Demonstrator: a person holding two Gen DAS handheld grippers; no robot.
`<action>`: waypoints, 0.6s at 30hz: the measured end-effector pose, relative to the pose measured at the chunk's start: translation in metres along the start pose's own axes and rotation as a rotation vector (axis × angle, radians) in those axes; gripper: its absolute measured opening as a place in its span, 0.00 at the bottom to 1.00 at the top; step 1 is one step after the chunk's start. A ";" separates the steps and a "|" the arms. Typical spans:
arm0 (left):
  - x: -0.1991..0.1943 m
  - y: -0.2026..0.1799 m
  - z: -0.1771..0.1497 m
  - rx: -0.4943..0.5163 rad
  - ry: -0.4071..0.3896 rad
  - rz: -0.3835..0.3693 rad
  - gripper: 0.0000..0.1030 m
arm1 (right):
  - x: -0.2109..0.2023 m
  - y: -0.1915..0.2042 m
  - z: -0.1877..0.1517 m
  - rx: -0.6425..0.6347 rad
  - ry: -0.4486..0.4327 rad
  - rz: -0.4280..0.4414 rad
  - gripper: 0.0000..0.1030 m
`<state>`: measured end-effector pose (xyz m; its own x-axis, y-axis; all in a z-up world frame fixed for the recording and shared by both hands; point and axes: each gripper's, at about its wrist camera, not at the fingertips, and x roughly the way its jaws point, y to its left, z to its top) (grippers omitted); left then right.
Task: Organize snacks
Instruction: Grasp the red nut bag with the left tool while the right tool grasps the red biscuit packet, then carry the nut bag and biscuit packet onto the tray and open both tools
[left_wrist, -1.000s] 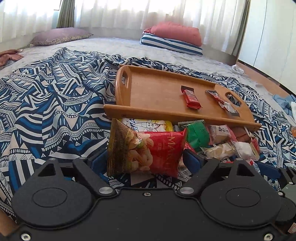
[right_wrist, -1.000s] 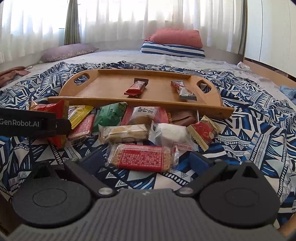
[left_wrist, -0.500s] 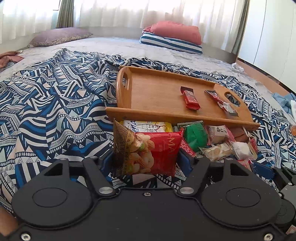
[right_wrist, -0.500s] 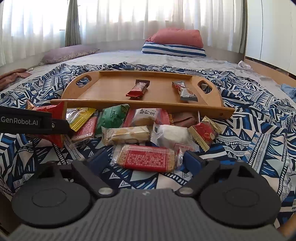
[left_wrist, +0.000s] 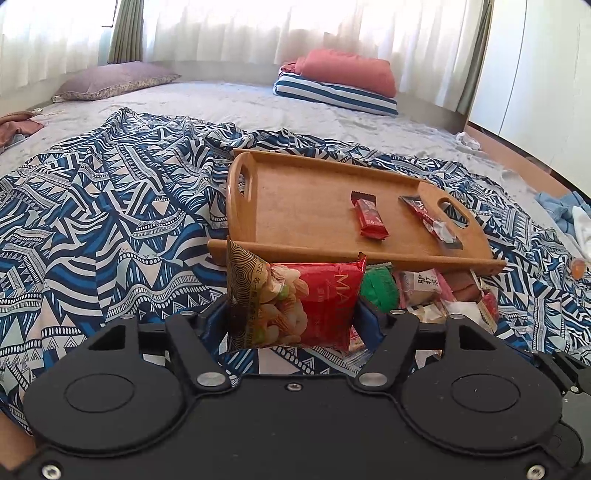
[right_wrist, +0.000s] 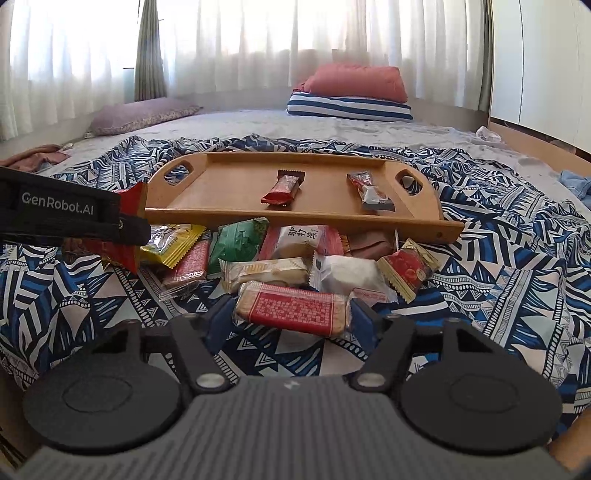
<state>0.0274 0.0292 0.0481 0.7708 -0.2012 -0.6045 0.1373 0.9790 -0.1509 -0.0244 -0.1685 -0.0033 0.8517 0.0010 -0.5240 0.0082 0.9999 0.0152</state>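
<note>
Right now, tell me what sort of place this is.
Probably a bedroom: a wide grey bed carrying a red pillow on a blue-and-white striped cushion, with sheer white curtains along the window.

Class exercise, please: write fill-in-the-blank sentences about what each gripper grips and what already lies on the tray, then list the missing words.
1. The left gripper is shut on a red ____ packet.
2. The right gripper grips a flat ____ biscuit pack.
3. The wooden tray holds ____ snacks.
4. The loose snacks lie on a patterned ____.

Missing words: nut; red; two; blanket
</note>
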 end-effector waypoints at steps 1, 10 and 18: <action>0.000 0.000 0.002 0.000 0.001 -0.001 0.65 | -0.002 -0.001 0.001 -0.002 -0.005 -0.001 0.67; 0.006 -0.006 0.024 0.010 0.014 -0.026 0.65 | -0.011 -0.012 0.025 -0.046 -0.092 -0.029 0.67; 0.024 -0.018 0.053 0.042 0.014 -0.039 0.65 | 0.010 -0.031 0.058 -0.042 -0.132 -0.045 0.67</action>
<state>0.0764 0.0086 0.0779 0.7557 -0.2394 -0.6096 0.1932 0.9709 -0.1418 0.0146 -0.2006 0.0402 0.9123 -0.0436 -0.4072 0.0286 0.9987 -0.0429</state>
